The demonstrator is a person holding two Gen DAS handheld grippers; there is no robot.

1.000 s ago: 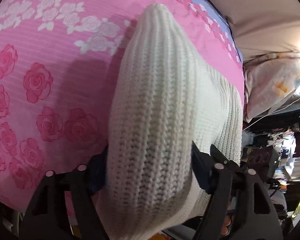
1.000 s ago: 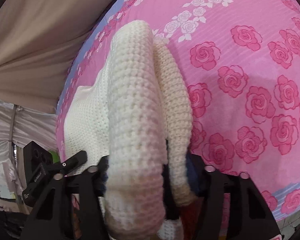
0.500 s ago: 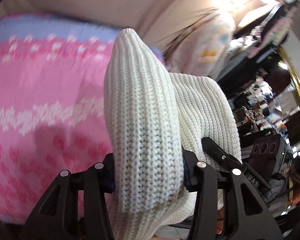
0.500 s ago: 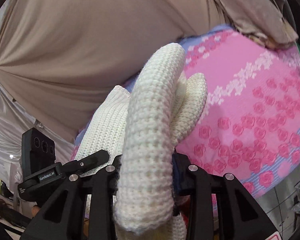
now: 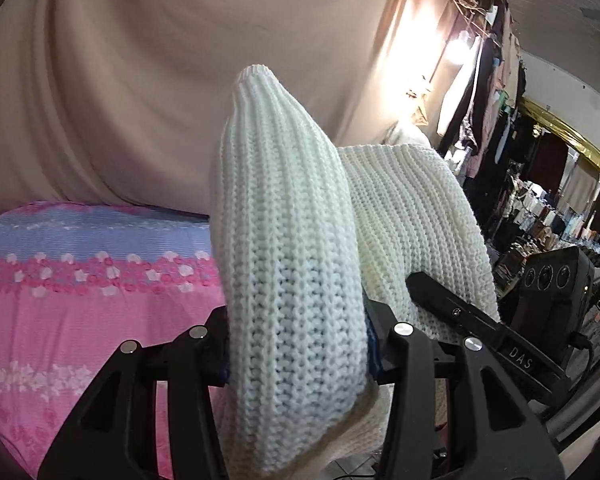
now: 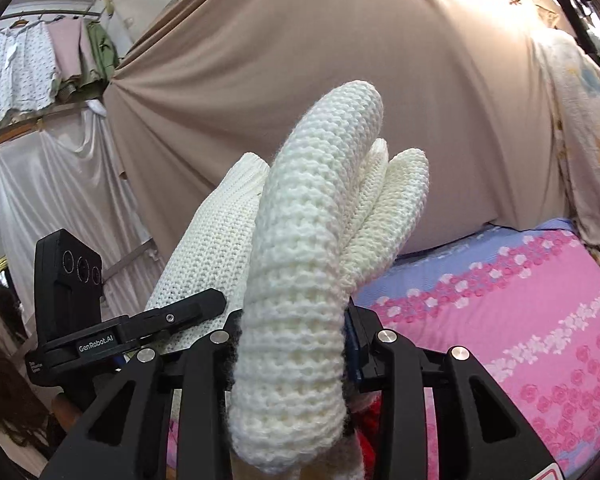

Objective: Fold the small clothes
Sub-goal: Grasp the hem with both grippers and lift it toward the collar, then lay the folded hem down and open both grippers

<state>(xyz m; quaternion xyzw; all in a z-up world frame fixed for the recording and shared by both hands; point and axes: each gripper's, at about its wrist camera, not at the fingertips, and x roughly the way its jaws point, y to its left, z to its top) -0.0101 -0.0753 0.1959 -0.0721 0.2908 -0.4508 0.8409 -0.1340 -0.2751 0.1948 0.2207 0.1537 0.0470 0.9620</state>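
The thick cream-white ribbed knit sweater (image 5: 288, 288) is held in the air above the pink rose-print bedsheet (image 5: 60, 320), apart from it. The left gripper (image 5: 296, 352) and right gripper (image 6: 292, 344) each stand partly closed, pads pressing a bunched fold of knit. The left jaws have just been closing, with knit between them.

Handling: soft, bulky, stretchy, non-fragile, light to moderate weight. Grip thick folded edges; thin single layers may slip.

Orientation: the long axis probably spans between the grippers; the hanging part is hidden.
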